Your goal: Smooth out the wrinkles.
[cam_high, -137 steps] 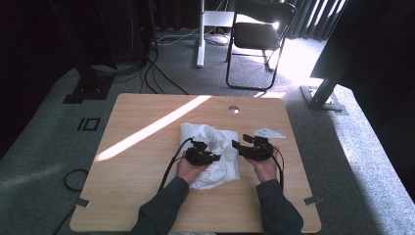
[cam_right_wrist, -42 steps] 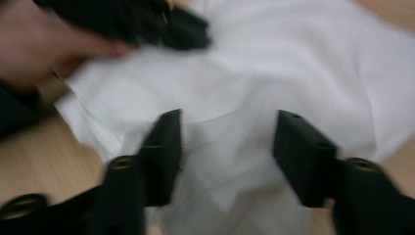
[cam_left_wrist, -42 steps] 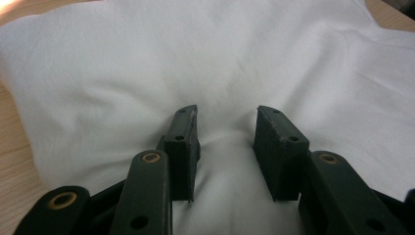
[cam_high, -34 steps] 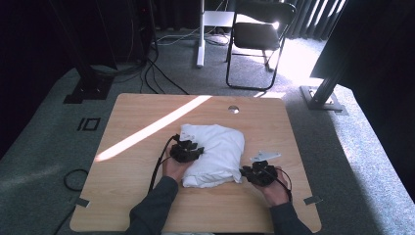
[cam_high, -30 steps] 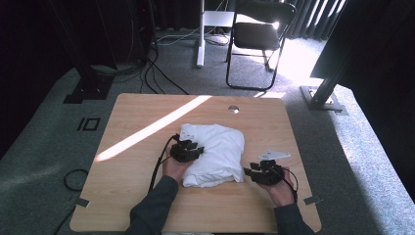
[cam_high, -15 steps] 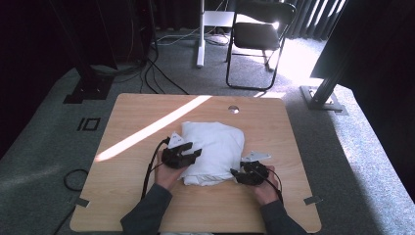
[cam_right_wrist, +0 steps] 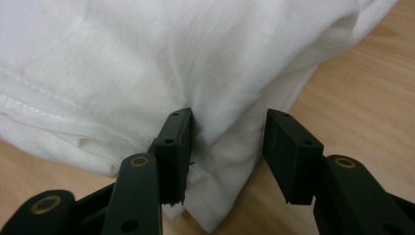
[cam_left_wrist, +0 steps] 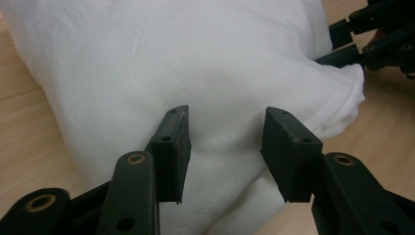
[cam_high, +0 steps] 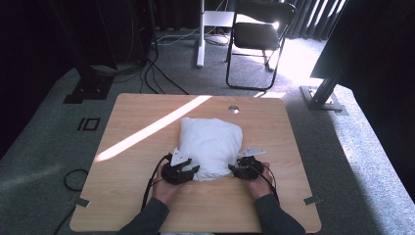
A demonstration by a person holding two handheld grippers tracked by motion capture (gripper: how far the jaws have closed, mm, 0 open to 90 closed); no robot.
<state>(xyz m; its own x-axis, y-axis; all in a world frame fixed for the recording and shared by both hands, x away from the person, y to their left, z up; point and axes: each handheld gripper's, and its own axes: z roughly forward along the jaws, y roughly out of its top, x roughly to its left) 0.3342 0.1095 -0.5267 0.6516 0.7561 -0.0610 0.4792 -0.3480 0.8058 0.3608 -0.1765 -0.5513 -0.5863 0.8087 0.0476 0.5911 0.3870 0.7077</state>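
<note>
A white cloth (cam_high: 210,142), folded into a plump rectangle, lies in the middle of the wooden table (cam_high: 137,122). My left gripper (cam_high: 193,170) sits at its near left corner, my right gripper (cam_high: 234,170) at its near right corner, and both point inward. In the left gripper view the left gripper (cam_left_wrist: 225,147) hovers over the cloth (cam_left_wrist: 195,58) with a wide gap between the jaws. In the right gripper view the right gripper (cam_right_wrist: 225,147) straddles a hanging corner of the cloth (cam_right_wrist: 147,58). Both pairs of jaws have just been closing a little, and neither pinches the fabric.
A round cable hole (cam_high: 234,109) sits in the table behind the cloth. A sunlit stripe (cam_high: 147,131) crosses the left half. A black chair (cam_high: 259,34) and floor cables (cam_high: 161,73) lie beyond the far edge. The right gripper's frame (cam_left_wrist: 377,34) shows across the cloth.
The once crumpled cloth now lies folded. In the last second the left gripper slid back to the near left corner and the right gripper moved left to the near right corner.
</note>
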